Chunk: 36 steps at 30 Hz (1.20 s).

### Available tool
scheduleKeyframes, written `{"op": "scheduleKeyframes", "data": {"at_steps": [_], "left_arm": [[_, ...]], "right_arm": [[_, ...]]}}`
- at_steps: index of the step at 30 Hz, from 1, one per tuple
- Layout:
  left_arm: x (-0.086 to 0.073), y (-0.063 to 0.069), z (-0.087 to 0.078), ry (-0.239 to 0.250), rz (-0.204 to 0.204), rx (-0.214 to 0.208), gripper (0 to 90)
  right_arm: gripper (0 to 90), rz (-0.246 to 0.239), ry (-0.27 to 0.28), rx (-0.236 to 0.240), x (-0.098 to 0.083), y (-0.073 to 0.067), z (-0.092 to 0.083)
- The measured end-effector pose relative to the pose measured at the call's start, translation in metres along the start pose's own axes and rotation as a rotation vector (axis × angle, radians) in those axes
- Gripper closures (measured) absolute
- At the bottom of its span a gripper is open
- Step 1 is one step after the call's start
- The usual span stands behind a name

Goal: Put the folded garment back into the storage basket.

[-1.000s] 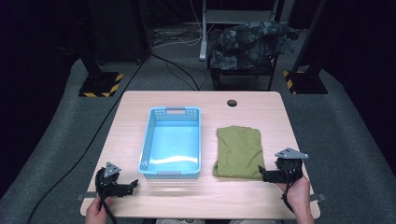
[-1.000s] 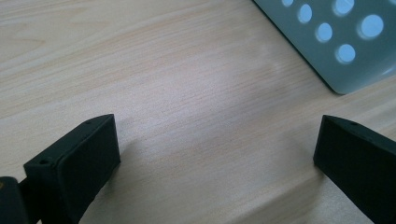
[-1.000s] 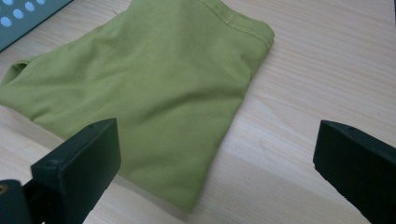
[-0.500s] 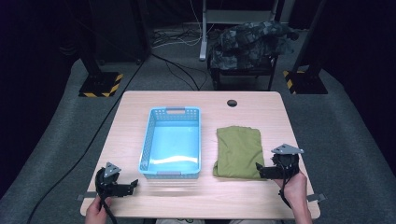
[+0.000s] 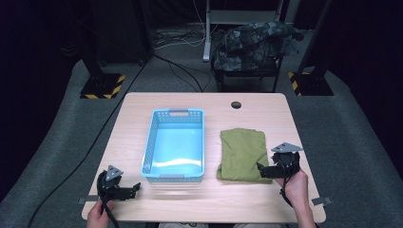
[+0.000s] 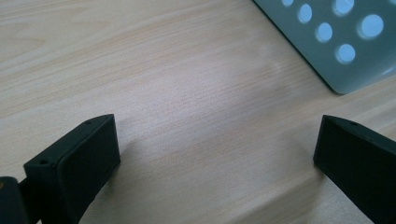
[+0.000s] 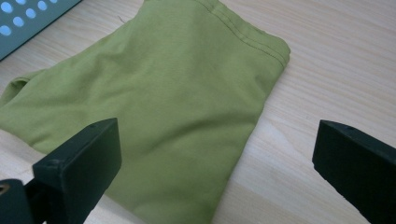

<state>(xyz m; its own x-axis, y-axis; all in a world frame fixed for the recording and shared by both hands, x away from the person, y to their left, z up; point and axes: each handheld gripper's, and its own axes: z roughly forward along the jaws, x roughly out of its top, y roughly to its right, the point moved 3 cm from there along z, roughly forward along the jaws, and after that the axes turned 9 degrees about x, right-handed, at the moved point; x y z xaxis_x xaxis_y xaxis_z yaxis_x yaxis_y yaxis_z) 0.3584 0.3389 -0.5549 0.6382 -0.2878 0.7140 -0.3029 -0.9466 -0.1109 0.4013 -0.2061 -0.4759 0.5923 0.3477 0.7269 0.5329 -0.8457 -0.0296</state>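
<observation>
- I have the wooden table in front of me, and I place everything else against the blue basket that sits on it a little left of centre.
- The basket is a perforated plastic one, long side running away from me, and I see nothing lying in it.
- The green folded cloth lies flat on the table just to the right of the basket, apart from it by a narrow strip of bare wood; its far edge is about level with the basket's middle and its near edge with the basket's near wall.
- My right gripper is to the right of the basket, at the near right corner of the cloth, with its jaws spread wide; one jaw is over the cloth, the other over bare table beside the cloth's hemmed edge, and it pinches nothing.
- My left gripper is near and left of the basket's near left corner, jaws likewise wide apart over bare wood, holding nothing.
</observation>
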Motion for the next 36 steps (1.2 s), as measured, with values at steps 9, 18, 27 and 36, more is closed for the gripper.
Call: {"op": "scheduleKeyframes", "data": {"at_steps": [9, 18, 27, 36], "left_arm": [[0.000, 0.000, 0.000, 0.000, 0.000, 0.000, 0.0], [0.000, 0.000, 0.000, 0.000, 0.000, 0.000, 0.0], [0.000, 0.000, 0.000, 0.000, 0.000, 0.000, 0.0], [0.000, 0.000, 0.000, 0.000, 0.000, 0.000, 0.0]], "right_arm": [[0.4, -0.003, -0.010, 0.006, 0.005, 0.000, 0.007], [0.4, -0.007, -0.025, 0.015, 0.010, -0.001, 0.015], [0.4, -0.019, -0.038, 0.020, 0.016, -0.003, 0.023], [0.4, -0.029, -0.050, 0.023, 0.022, -0.006, 0.029]]}}
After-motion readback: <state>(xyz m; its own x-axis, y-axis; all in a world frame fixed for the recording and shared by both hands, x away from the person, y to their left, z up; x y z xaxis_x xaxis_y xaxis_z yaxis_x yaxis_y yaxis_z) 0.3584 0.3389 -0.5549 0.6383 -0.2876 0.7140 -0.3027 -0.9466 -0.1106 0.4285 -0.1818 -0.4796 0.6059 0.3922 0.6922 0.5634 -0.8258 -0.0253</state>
